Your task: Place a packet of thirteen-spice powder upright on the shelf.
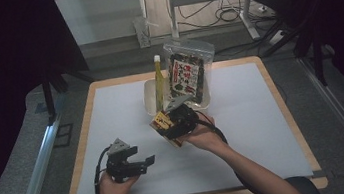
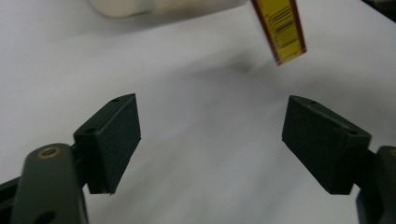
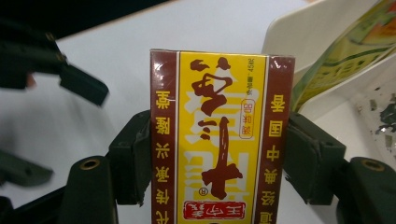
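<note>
Just near of the cream tray (image 1: 149, 100), at the middle of the table (image 1: 245, 132), the right gripper (image 1: 176, 121) has a yellow-and-maroon box (image 1: 162, 121) clamped between its jaws. The right gripper view makes that plain: both black pads press flat against the maroon sides of the box (image 3: 222, 140), which stands upright between them, printed face to the camera. That's a firm side-on grasp, no tilt that I can see.

Over at the near left, the left gripper (image 1: 140, 160) hangs above the white table cover with nothing in it. Its own view shows the jaws spread wide, bare table (image 2: 201, 140) between them, and the lower end of the box (image 2: 281, 32) with its barcode dangling at the top of the picture, well clear of the surface.

So the box is off the table, carried in the right gripper. Beyond it, the tray already holds a tall yellow-green packet (image 1: 158, 81) and a clear bag of dark snacks (image 1: 188, 74) standing against each other.

My read: this is the carrying step, with the box heading for that tray. The next move calls for a short push farther away and a lowering into what free room the tray has on its near-left side. The packet stands close by, so the box needs to go down without knocking it over. Only once the box rests on the tray floor should the jaws let go. The left gripper looks free to steady the tray if needed.
</note>
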Available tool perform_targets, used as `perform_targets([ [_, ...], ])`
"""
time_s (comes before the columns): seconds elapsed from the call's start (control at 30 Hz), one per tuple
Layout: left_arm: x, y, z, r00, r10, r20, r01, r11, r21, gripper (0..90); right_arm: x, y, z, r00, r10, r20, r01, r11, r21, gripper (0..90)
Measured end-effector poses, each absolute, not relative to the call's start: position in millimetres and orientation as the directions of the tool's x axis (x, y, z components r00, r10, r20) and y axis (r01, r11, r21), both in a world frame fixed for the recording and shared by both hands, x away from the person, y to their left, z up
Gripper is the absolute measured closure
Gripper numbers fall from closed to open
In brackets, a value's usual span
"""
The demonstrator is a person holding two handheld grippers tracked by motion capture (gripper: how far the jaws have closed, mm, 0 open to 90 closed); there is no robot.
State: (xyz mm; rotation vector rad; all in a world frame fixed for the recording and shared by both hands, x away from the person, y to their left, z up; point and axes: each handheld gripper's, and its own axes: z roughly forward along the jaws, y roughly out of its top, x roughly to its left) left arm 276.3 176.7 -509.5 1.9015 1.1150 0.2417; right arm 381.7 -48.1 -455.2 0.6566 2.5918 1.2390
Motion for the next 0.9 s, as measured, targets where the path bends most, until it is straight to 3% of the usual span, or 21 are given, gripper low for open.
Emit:
perform_targets([
  [0.47,299.1,135.6,-501.6,0.572,0.746,-0.340,0.603,-0.101,0.792,41.1,378.3,-52.1,-455.2,-0.864,0.501,0.040,0.309,0.467,0.828,32.5],
  [0.9,311.1,132.5,-503.0,0.562,0.720,-0.407,0.609,-0.028,0.793,51.7,377.8,-49.2,-457.1,-0.861,0.507,0.044,0.310,0.454,0.835,32.5],
])
